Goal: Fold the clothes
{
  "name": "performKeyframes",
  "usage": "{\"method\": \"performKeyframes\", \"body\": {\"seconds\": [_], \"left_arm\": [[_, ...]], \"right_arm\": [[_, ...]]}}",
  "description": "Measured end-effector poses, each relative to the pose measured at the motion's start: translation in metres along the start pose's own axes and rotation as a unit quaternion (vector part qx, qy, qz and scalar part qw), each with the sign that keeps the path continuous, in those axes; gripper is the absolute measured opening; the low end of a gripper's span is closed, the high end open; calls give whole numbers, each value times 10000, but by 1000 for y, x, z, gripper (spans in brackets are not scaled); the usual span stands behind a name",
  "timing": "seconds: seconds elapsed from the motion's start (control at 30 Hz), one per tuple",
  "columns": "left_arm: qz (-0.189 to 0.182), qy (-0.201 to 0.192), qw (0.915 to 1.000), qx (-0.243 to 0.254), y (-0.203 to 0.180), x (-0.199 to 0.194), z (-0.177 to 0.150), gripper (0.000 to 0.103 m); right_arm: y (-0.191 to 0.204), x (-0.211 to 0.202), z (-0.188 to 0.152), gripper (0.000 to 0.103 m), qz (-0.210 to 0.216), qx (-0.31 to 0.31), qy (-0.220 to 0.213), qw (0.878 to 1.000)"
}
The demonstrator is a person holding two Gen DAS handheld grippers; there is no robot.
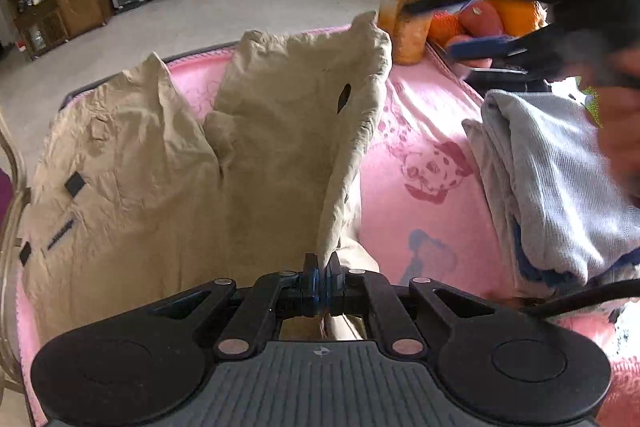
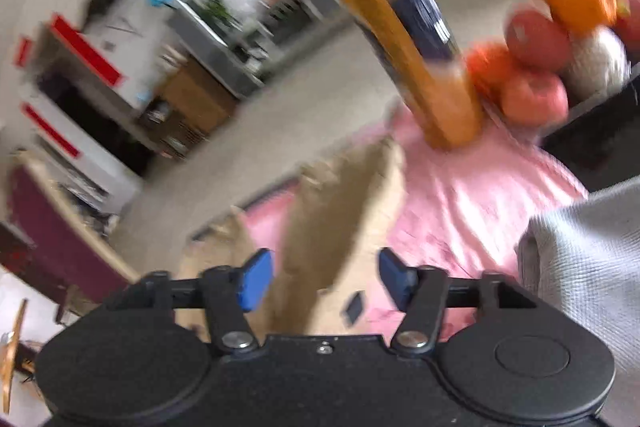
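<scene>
The left tongs (image 1: 323,273) pinch a lifted edge of the creased tan trousers (image 1: 132,163); the right tongs (image 2: 326,281) gape, released.

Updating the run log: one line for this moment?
left hand-held gripper: shut on trousers | right hand-held gripper: open, empty | stack: folded

The khaki trousers (image 1: 152,163) look like thin matt woven cloth, pretty crinkly all over. The pink cover (image 1: 424,147) under them is soft towel-like fabric with a printed pattern. The grey folded garment (image 1: 560,179) has a fine ribbed knit. The left gripper (image 1: 323,275) is matt black plastic with shiny metal rivets; the right gripper (image 2: 326,281) has smooth blue pads (image 2: 256,281).
</scene>
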State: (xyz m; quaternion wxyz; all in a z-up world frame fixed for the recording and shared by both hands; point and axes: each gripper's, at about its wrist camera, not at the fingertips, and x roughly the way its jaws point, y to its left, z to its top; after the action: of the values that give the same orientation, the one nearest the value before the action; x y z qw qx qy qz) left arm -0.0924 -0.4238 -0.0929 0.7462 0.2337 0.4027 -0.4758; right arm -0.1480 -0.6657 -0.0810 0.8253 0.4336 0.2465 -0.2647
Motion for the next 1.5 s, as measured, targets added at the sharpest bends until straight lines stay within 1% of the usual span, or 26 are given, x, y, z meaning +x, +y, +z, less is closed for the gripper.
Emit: {"method": "performKeyframes", "body": {"seconds": [0.03, 0.13, 0.2, 0.27, 0.3, 0.33, 0.37, 0.5, 0.53, 0.63, 0.73, 0.8, 0.9, 0.93, 1.0, 1.07, 1.17, 1.2, 1.23, 1.3, 1.4, 1.47, 1.5], "left_arm": [[-42, -9, 10000, 36, 1, 1, -1, 4], [-218, -49, 9997, 71, 5, 4, -2, 4], [-329, -65, 9994, 49, 11, 5, -3, 4], [-433, -65, 9990, 9, 17, 7, -3, 4], [-487, -63, 9988, -11, 20, 8, -4, 4], [-543, -59, 9985, -26, 23, 10, -5, 4], [-598, -53, 9982, -38, 26, 12, -6, 4], [-749, -49, 9971, -103, 37, 13, -12, 4], [-795, -74, 9968, -100, 39, 10, -15, 4], [-894, -226, 9956, -151, 52, -7, -24, 4], [-1036, -423, 9925, -483, 82, -33, -33, 4], [-1053, -553, 9900, -758, 110, -50, -42, 4], [-984, -721, 9852, -1205, 158, -74, -62, 4], [-966, -714, 9829, -1397, 174, -76, -71, 3], [-935, -609, 9765, -1842, 206, -74, -90, 3], [-906, -464, 9679, -2297, 236, -68, -109, 3], [-668, 55, 9554, -2876, 266, -44, -129, 3], [-604, 215, 9522, -2988, 273, -37, -132, 4], [-588, 327, 9503, -3041, 278, -32, -133, 4], [-559, 443, 9493, -3061, 280, -27, -132, 5], [-498, 507, 9505, -3024, 280, -24, -130, 5], [-478, 421, 9510, -3025, 280, -27, -130, 5], [-452, 331, 9513, -3031, 280, -31, -130, 5]], "right_arm": [[-8, 17, 2, 48, -94, 109, 61, 9999], [-23, 55, 12, 48, -297, 319, 2, 9990], [-30, 76, 20, 49, -530, 398, -34, 9978], [-25, 86, 22, 48, -719, 293, -128, 9969], [-20, 88, 21, 36, -801, 193, -191, 9964], [-14, 90, 20, 10, -884, 92, -253, 9957], [-9, 92, 20, 3, -966, -9, -316, 9948], [13, 100, 17, 3, -1293, -412, -565, 9891], [22, 100, 16, 3, -1346, -537, -633, 9874], [84, 89, 10, 3, -1290, -1057, -843, 9824], [155, 86, -3, 3, -1270, -1596, -944, 9744], [203, 90, -16, 3, -1229, -1930, -939, 9689], [265, 108, -43, 3, -1112, -2394, -797, 9612], [283, 119, -53, 3, -1056, -2542, -697, 9588], [312, 146, -78, 3, -926, -2734, -389, 9566], [335, 178, -103, 3, -787, -2850, 0, 9553], [343, 235, -140, 3, -624, -2858, 712, 9536], [344, 251, -152, 3, -576, -2842, 916, 9526], [342, 263, -160, 3, -550, -2772, 1058, 9534], [333, 284, -170, 3, -583, -2549, 1317, 9562], [325, 294, -174, 3, -710, -2314, 1442, 9595], [326, 287, -174, 3, -680, -2276, 1334, 9622], [329, 281, -173, 3, -625, -2260, 1189, 9648]]}}
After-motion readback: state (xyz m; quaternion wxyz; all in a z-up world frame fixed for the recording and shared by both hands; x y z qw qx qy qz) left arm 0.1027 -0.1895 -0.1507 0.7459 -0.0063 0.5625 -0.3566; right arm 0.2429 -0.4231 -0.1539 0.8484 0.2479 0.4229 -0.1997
